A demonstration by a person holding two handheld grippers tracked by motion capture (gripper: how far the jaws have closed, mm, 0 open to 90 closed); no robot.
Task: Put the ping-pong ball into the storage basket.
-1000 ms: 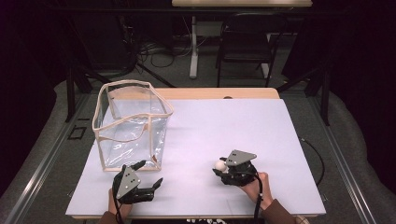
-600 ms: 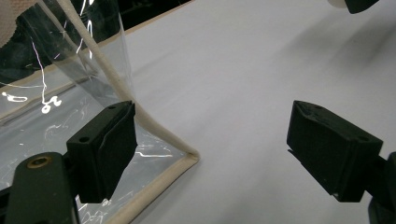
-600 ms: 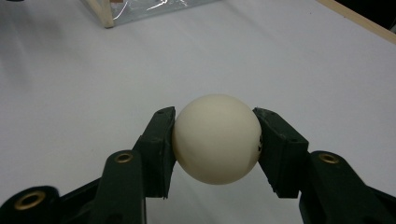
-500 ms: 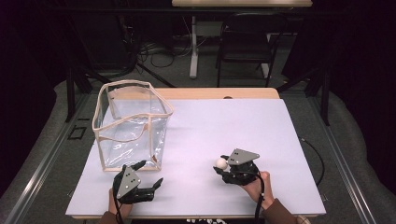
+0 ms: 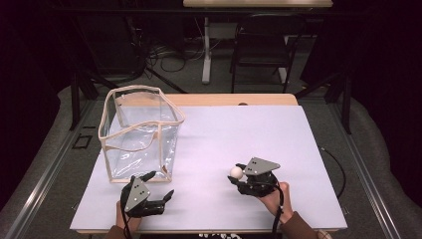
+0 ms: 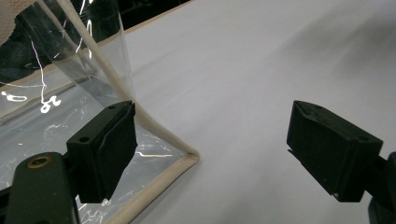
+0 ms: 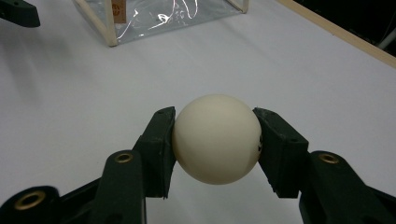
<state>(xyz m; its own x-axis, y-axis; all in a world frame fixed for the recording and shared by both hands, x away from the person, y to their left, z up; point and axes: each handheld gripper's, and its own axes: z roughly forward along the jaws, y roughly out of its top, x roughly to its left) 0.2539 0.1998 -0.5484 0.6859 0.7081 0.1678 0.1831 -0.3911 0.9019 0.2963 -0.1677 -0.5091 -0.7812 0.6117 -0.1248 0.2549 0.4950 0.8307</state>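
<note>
A cream-white ball (image 7: 217,138) sits squeezed between the two black pads of my right gripper (image 7: 215,148), which is shut on it just above the white table. From above, the ball (image 5: 236,172) shows at the left tip of that gripper (image 5: 238,175), right of centre near the front edge. My left gripper (image 5: 160,185) rests at the front left with its jaws wide open and nothing between them. In the left gripper view its left pad (image 6: 105,149) stands close to the bottom corner of a clear plastic bag (image 6: 70,93) with cream trim.
The clear bag (image 5: 139,132) stands upright and open-topped at the left of the white table top (image 5: 249,134). A wooden strip (image 5: 239,99) runs along the table's far edge. Dark chairs, cables and stands lie beyond it.
</note>
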